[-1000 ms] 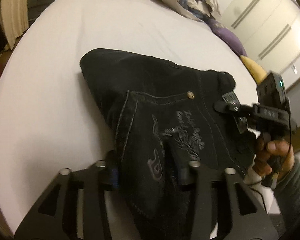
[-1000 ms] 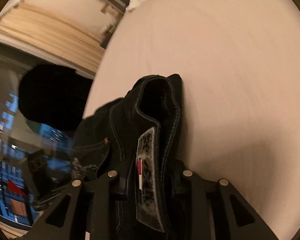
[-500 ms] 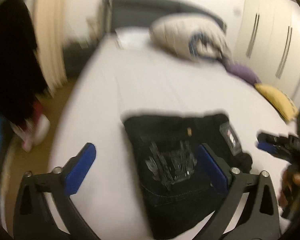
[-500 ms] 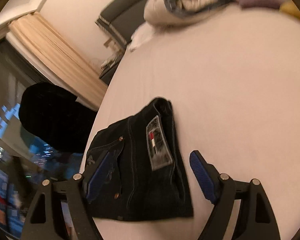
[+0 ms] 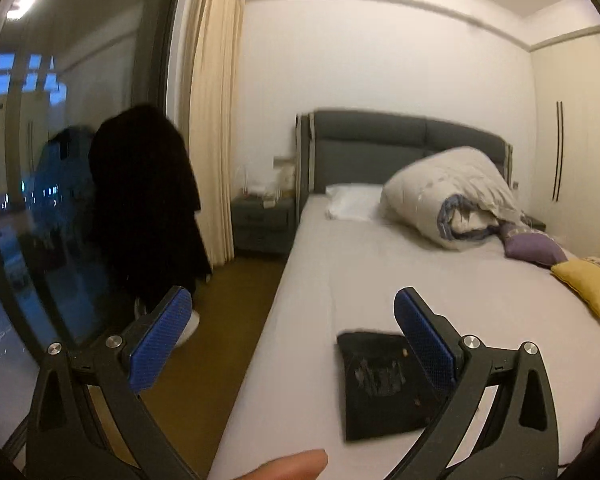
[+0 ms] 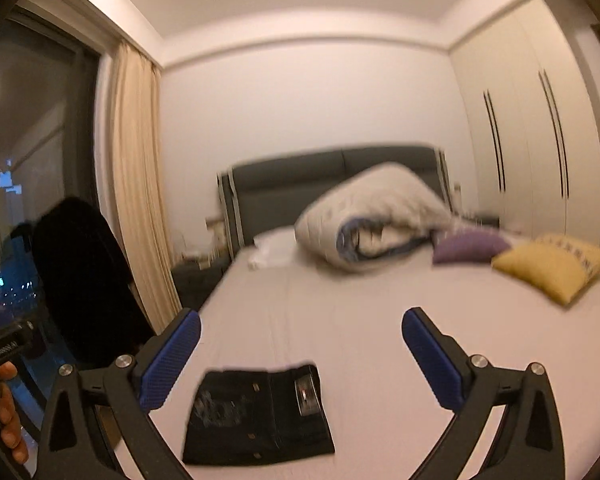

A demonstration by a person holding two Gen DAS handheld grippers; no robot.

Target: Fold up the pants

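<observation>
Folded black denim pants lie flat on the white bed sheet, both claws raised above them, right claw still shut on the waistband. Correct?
Not quite. The right wrist view shows the right claw open, blue pads apart and holding nothing. The folded black denim pants do lie flat on the white bed sheet, and the left claw is open too.

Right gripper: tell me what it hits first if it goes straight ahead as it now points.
Likely the bare bed sheet. The open right gripper aims beyond the folded pants, short of the rolled duvet; depth is uncertain.

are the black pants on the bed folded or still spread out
Folded. The black pants lie on the bed as one compact rectangle, back pocket and waist label facing up, no legs trailing. Neither gripper touches them.
</observation>
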